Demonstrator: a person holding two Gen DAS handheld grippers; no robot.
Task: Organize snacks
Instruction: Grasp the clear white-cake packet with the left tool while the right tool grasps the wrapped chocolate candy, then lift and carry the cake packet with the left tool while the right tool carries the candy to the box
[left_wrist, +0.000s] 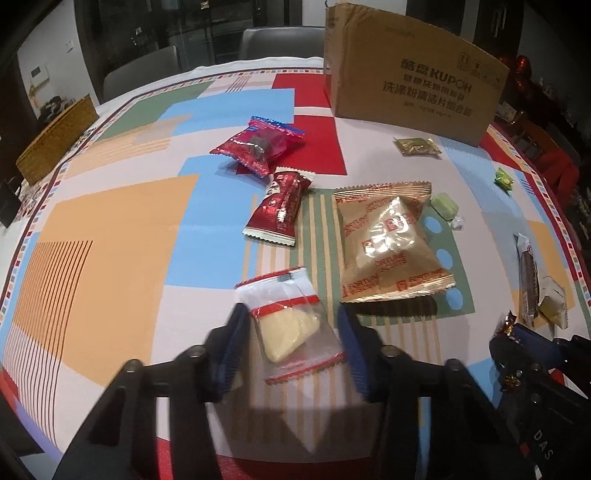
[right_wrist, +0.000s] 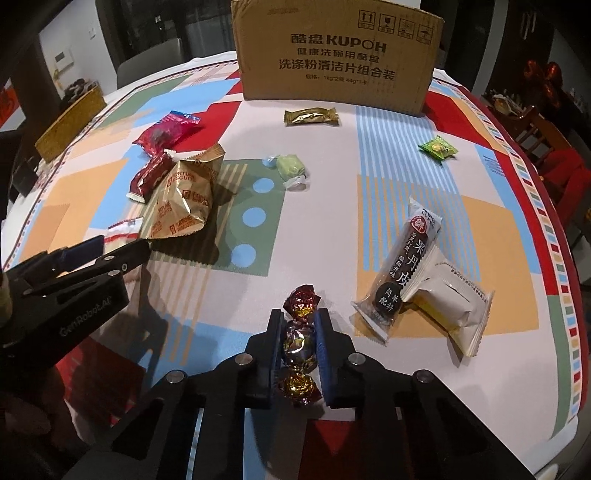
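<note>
My left gripper (left_wrist: 291, 325) is open, its fingers on either side of a clear packet with a yellow snack (left_wrist: 291, 325) lying on the table; it also shows in the right wrist view (right_wrist: 122, 230). My right gripper (right_wrist: 298, 332) is shut on a foil-wrapped candy (right_wrist: 299, 343) with red and gold twisted ends. A cardboard box (right_wrist: 336, 55) stands at the far side. Loose snacks lie about: a gold fortune-biscuit bag (left_wrist: 391, 243), two red packets (left_wrist: 258, 144) (left_wrist: 279, 206), a green candy (right_wrist: 291, 166), a gold bar (right_wrist: 312, 116).
A black-labelled bar (right_wrist: 402, 266) and a white packet (right_wrist: 450, 306) lie at the right. A small green sachet (right_wrist: 437, 147) lies further back. A woven basket (left_wrist: 55, 140) sits at the table's left edge. Chairs stand behind the table.
</note>
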